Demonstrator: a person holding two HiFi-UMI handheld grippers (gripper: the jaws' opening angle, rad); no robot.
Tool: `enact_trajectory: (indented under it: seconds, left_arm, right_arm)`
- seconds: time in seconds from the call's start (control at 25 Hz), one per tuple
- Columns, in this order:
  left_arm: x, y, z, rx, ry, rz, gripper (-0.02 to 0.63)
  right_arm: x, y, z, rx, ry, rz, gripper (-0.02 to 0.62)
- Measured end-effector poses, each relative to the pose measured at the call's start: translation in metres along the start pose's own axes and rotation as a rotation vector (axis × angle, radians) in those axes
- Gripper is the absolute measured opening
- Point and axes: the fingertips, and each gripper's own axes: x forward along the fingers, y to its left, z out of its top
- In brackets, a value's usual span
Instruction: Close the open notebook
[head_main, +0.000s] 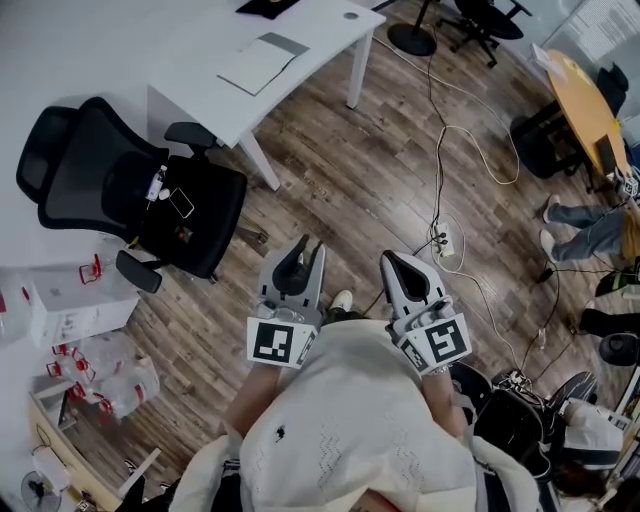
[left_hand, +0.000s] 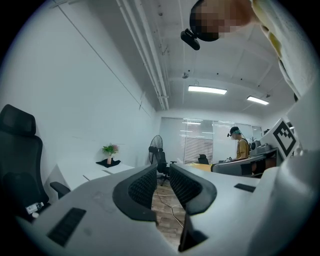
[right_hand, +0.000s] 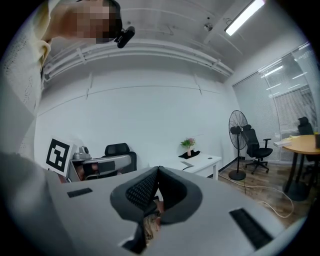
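The notebook lies flat on the white desk at the far upper left, pale pages up with a grey strip along its far edge. From the right gripper view it is a small grey patch on the desk. Both grippers hang close to my body over the wooden floor, far from the desk. My left gripper is open by a narrow gap, with floor showing between its pads. The tips of my right gripper meet, so it is shut and holds nothing.
A black office chair stands between me and the desk's left end. Cables and a power strip run across the floor. A round wooden table and a seated person's legs are at the right. Boxes and bottles sit left.
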Motion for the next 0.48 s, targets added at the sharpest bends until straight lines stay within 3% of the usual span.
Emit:
enact_trajectory:
  seconds: [0.48]
  left_arm:
    - [0.041,0.055,-0.003,0.004,0.044,-0.013,0.089]
  right_arm:
    - [0.065,-0.014,0.001,0.026,0.044,-0.028,0.002]
